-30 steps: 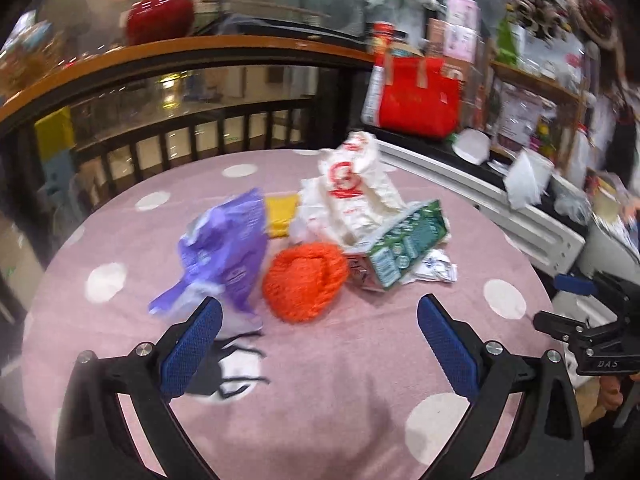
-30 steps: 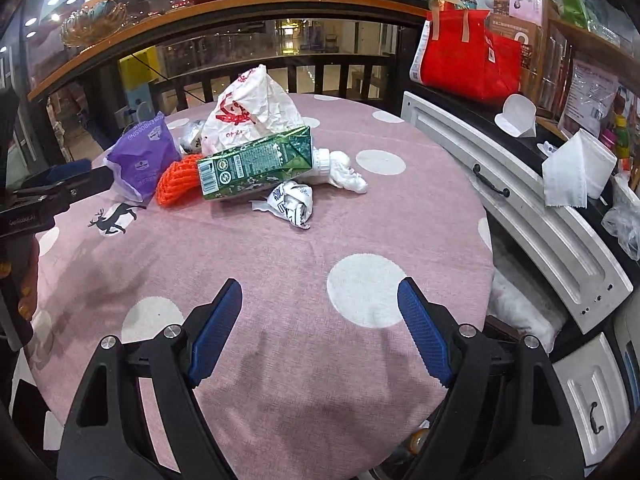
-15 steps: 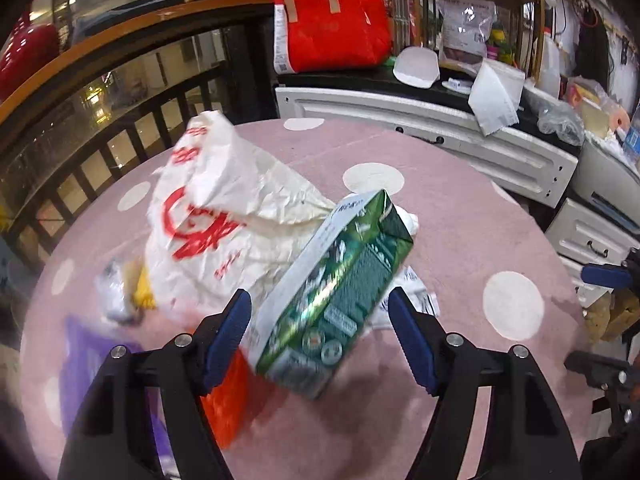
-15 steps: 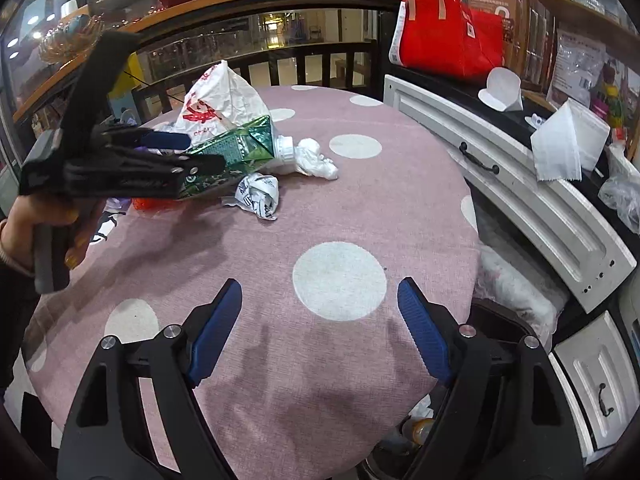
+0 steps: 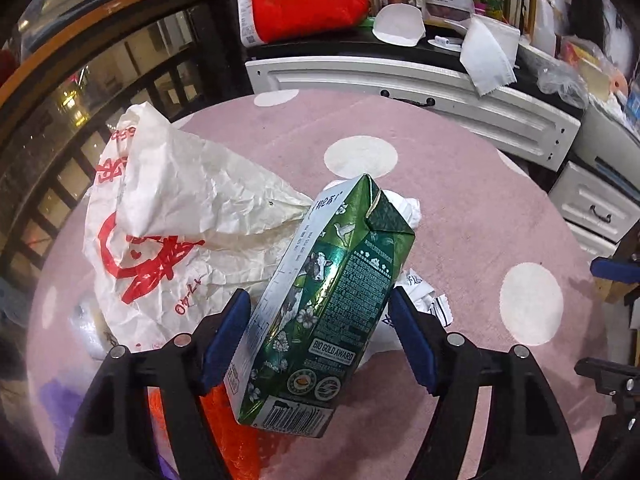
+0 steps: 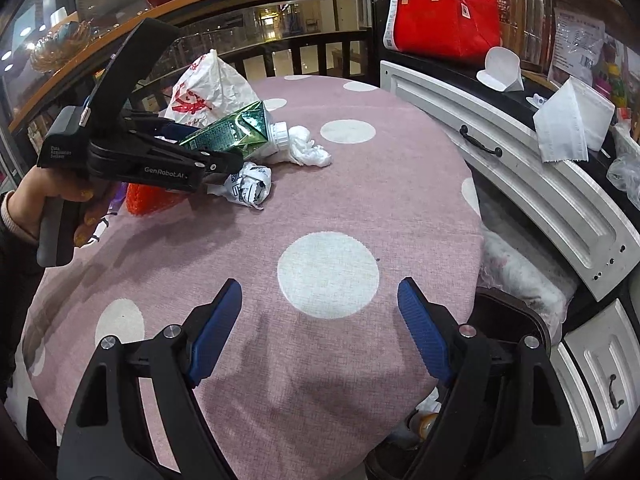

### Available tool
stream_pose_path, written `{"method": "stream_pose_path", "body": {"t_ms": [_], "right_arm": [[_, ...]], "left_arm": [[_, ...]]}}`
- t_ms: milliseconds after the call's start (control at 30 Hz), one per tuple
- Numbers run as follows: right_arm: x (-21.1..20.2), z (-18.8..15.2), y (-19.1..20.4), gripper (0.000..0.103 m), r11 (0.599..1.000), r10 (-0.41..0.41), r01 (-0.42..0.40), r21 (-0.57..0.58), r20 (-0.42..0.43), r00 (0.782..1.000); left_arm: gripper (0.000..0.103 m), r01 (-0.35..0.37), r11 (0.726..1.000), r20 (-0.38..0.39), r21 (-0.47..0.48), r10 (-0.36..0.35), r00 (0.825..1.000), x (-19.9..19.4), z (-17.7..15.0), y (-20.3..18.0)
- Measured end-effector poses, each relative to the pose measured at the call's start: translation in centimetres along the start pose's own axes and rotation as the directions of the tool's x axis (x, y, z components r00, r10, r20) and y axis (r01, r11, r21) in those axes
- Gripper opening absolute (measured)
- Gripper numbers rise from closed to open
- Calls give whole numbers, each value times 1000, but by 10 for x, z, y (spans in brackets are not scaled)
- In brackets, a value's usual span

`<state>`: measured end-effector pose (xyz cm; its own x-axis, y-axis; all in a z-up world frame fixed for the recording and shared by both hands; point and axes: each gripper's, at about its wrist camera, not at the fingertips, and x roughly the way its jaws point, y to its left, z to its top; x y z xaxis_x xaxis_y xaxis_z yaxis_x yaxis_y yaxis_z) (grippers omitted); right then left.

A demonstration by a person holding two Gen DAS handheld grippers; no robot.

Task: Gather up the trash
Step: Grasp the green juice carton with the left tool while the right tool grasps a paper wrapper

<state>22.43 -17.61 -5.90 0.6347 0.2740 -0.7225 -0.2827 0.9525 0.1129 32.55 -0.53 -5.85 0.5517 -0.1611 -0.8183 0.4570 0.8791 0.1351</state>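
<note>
My left gripper (image 5: 318,298) is shut on a green milk carton (image 5: 328,300), its blue pads pressing the two long sides. From the right wrist view, the carton (image 6: 228,132) sits tilted at the trash pile with a hand holding the left gripper (image 6: 216,152). Around it lie a crumpled white bag with red print (image 5: 168,232), an orange net (image 5: 228,432), a balled paper (image 6: 250,186) and a white tissue (image 6: 308,150). My right gripper (image 6: 320,292) stands open over the near part of the pink dotted table (image 6: 360,208), with nothing between its fingers.
A white cabinet with drawers (image 6: 520,184) curves along the table's right side, with a red bag (image 6: 440,20) and paper items on top. A dark bin (image 6: 508,332) sits low by the table's right edge. A wooden-topped railing (image 6: 280,52) runs behind.
My left gripper swung in over the pile, rolled, and its jaws narrowed from wide open onto the green carton. The right gripper has hardly moved.
</note>
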Motion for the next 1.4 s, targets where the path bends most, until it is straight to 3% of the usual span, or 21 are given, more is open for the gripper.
{"method": "stream_pose_path", "body": {"t_ms": [233, 300, 500, 700, 833, 967, 1000, 1033, 1133, 1400], "right_arm": [[0, 5, -2, 80, 1000, -11, 11, -1, 3, 1000], [0, 8, 0, 80, 1000, -10, 10, -14, 9, 1000], [10, 30, 18, 80, 997, 25, -23, -74, 27, 999], [49, 59, 43, 77, 986, 56, -61, -152, -40, 998], [84, 74, 61, 68, 973, 72, -95, -210, -116, 991], [106, 83, 67, 67, 970, 49, -81, -228, -142, 989], [110, 85, 68, 62, 970, 50, -83, -228, -150, 987], [115, 86, 68, 49, 971, 51, -88, -223, -165, 985], [112, 86, 67, 32, 969, 54, -89, -229, -157, 986], [72, 64, 58, 24, 976, 85, -104, -190, -108, 991]], "left_arm": [[60, 21, 997, 80, -78, -15, 997, -20, -11, 1], [50, 23, 996, 119, -88, -13, 993, -30, -15, -1], [50, 72, 982, 202, -177, -36, 979, -58, -31, 2], [50, 139, 945, 283, -294, -53, 958, -89, -55, 13], [50, 105, 942, 320, -319, 3, 947, -111, -73, 11], [50, 110, 933, 328, -342, 9, 945, -118, -86, 9], [50, 114, 931, 328, -347, 6, 945, -118, -89, 8], [50, 118, 929, 326, -351, 3, 945, -117, -92, 9], [50, 129, 921, 323, -369, -3, 946, -115, -99, 11], [50, 144, 907, 343, -395, 0, 939, -121, -104, 8]]}}
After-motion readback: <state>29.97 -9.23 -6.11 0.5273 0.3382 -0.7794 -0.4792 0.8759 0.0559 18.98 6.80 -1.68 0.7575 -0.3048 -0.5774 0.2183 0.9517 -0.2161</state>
